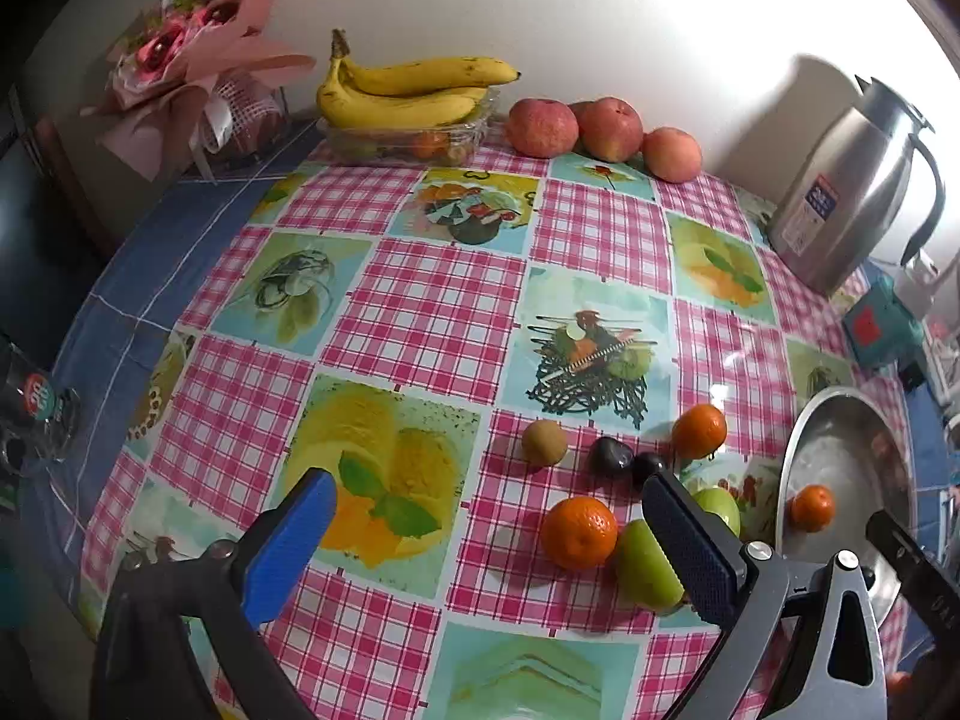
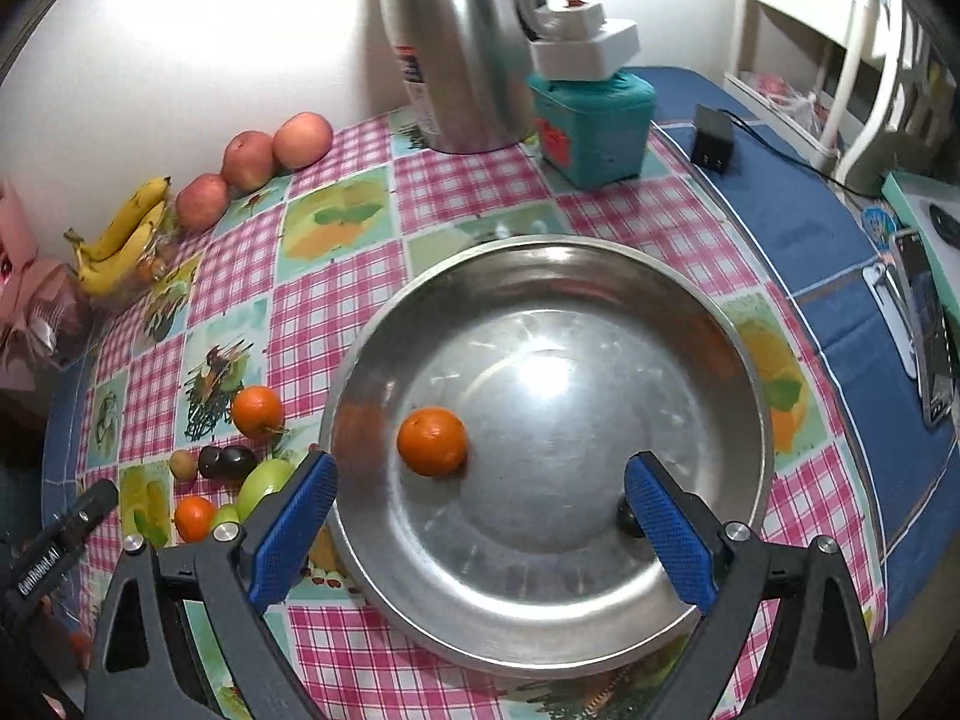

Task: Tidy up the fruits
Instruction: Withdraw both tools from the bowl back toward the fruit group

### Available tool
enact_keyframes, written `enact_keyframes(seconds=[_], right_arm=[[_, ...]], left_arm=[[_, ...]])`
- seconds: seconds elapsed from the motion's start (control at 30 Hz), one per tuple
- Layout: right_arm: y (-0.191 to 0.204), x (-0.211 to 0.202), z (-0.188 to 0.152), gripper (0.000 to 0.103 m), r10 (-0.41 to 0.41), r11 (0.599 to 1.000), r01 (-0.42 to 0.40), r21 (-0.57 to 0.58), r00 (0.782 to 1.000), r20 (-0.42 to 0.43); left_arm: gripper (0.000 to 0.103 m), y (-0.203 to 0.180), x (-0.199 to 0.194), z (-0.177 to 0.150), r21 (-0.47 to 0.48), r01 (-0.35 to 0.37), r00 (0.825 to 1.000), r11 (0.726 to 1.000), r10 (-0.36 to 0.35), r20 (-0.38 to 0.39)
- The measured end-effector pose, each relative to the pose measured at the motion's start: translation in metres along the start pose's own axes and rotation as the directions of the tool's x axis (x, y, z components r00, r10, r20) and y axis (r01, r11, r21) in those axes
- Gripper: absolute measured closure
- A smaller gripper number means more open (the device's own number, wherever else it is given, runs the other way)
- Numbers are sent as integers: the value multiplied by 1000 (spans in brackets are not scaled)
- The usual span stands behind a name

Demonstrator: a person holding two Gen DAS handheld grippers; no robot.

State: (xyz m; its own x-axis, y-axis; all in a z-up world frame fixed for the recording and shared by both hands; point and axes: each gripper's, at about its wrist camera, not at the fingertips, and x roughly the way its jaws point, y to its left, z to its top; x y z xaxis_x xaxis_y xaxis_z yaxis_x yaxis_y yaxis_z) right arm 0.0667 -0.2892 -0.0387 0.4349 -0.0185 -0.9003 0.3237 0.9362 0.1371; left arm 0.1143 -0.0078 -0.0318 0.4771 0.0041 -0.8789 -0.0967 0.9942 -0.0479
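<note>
One round, dimpled orange [image 2: 431, 441] sits in the shiny steel bowl [image 2: 690, 324]

left gripper [image 1: 489, 516]: jaws wide apart, nothing between the blue pads, hanging over the checked tablecloth [image 1: 420, 312]
loose fruit: kiwi [image 1: 543, 443], two dark plums [image 1: 611, 456] touching each other, an orange [image 1: 699, 431] behind them, a nearer orange [image 1: 579, 532], and two green fruits [image 1: 645, 564] right up against the right finger
bowl [image 1: 840, 420]: steel, far right, one orange [image 1: 812, 507] inside
back edge: bananas [image 1: 408, 90] on a clear tray [image 1: 408, 141], three apples [image 1: 543, 127] in a row by the wall
other stuff: steel jug [image 1: 852, 192] at right, pink bouquet [image 1: 192, 66] at left, teal box [image 1: 879, 324] past the jug
</note>
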Motion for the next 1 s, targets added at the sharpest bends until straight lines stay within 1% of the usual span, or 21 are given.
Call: enact_keyframes(seconds=[0.07,0.13,0.2,0.37,0.47,0.6,0.67,0.77,0.83,0.93,0.97,1.0], right_arm=[[2,-1,-1,6,4,1000,-4,-5,1000,8],[6,-3,-2,6,39,999,-39,-6,999,19],[10,-3,-3,6,51,999,-51,-15,999,17],[28,-2,-4,6,72,995,-70,-75,997,17],[38,-1,-5,6,126,989,-125,-82,992,7],[55,1,-8,6,190,978,-190,-87,982,-9],[67,2,-9,6,225,968,-225,-108,974,-12],[82,2,-13,6,233,961,-232,-153,972,-12],[89,5,-15,6,234,958,-234,-168,972,-18],[95,11,-17,9,227,957,-229,-178,973,-33],[96,13,-17,14,222,957,-225,-180,974,-37],[99,17,-18,21,219,957,-224,-186,975,-47]], left_arm=[[0,3,0,1,-10,3,1000,1000,-3,7],[0,5,1,2,-18,7,1000,1000,-7,9],[0,7,2,2,-33,23,1000,999,-23,7],[0,14,3,5,-69,54,999,996,-54,3],[0,15,5,6,-71,64,998,995,-64,-3],[0,17,7,7,-81,93,995,992,-96,-26],[0,19,8,8,-95,106,993,990,-110,-32],[0,25,11,8,-130,112,992,985,-119,-49],[0,28,18,7,-159,117,988,980,-131,-81],[1,29,27,5,-184,125,982,975,-148,-117],[1,29,30,4,-188,124,981,974,-149,-127],[1,28,31,3,-189,125,980,974,-151,-132]])
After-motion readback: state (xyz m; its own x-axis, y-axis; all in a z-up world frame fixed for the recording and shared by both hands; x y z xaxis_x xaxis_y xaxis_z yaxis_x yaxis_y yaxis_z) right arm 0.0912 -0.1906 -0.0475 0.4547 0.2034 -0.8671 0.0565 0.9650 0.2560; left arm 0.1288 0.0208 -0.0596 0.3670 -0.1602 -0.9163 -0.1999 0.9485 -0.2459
